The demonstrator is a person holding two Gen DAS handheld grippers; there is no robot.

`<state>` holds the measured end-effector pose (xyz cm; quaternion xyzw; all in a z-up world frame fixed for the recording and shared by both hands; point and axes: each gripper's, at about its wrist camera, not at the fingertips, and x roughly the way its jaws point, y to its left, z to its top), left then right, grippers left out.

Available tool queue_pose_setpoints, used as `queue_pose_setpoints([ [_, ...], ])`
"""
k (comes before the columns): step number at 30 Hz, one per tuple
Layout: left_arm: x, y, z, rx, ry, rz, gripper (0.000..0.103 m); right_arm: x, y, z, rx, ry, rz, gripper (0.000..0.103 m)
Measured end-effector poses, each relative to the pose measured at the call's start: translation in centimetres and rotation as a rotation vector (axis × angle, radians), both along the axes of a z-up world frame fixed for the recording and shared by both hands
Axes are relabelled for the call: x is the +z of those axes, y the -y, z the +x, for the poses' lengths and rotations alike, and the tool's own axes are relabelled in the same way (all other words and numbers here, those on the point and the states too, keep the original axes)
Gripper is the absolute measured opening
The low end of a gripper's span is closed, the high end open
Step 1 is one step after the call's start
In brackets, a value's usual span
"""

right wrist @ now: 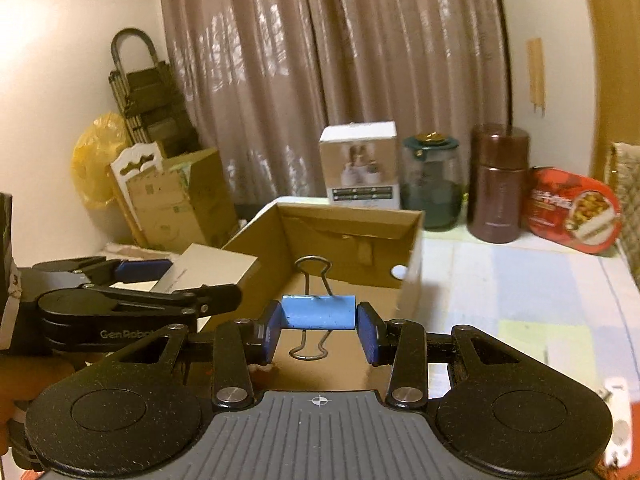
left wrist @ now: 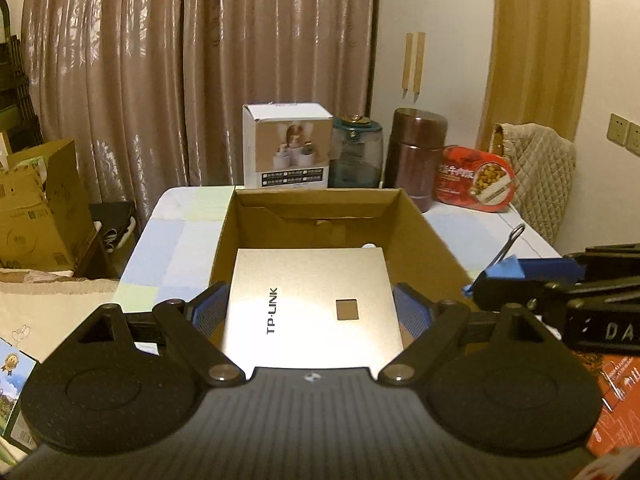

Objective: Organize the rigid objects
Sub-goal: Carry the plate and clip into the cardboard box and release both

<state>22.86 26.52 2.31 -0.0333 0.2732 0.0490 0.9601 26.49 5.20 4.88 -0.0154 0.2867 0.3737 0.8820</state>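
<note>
Blue steel sits nearest in my right view: the right gripper [right wrist: 318,326] pinches a binder clip [right wrist: 319,312] by the two ends of its body, one wire loop up, the other hanging below. I judge the clip light, stiff and springy; the painted body is slick, so the grip belongs on those flat ends, not on the wire handles, which would swivel. It hangs over the near edge of the carton [right wrist: 352,236].

My left gripper [left wrist: 310,314] is spread wide around a TP-LINK box [left wrist: 312,304], pads [left wrist: 210,312] against its two long sides. I read that as a hold, with the box tilted into the carton's mouth [left wrist: 420,224]; whether its far end touches the floor I cannot tell. Smooth printed card, light and rigid but crushable if squeezed hard, so the side edges are the right place to hold.

Beyond the carton, along the back of the table [left wrist: 172,248], stand a white box [left wrist: 287,146], a green-lidded jar [left wrist: 356,156], a brown flask [left wrist: 418,156] and a red tin [left wrist: 474,180]. Curtains [left wrist: 200,60] hang behind.
</note>
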Motion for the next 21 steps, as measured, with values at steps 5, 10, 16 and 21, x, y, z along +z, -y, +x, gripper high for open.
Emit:
queue_pose_setpoints([
  [5, -0.7, -1.3, 1.5, 0.005, -0.023, 0.005, 0.085, -1.2, -1.6, 1.6, 0.004, 0.000, -0.041, 0.037],
  [10, -1.2, -1.5, 2.5, -0.009, -0.034, -0.005, 0.085, -2.5, -1.8, 2.4, 0.003, -0.002, -0.078, 0.037],
  [16, -1.8, -1.5, 3.6, -0.012, -0.051, -0.002, 0.086, -3.1, -1.5, 2.5, 0.001, -0.011, -0.086, 0.037],
  [21, -1.6, -1.4, 3.7, 0.007, -0.010, 0.031, 0.086, -3.5, -1.5, 2.4, 0.001, -0.023, -0.091, 0.037],
])
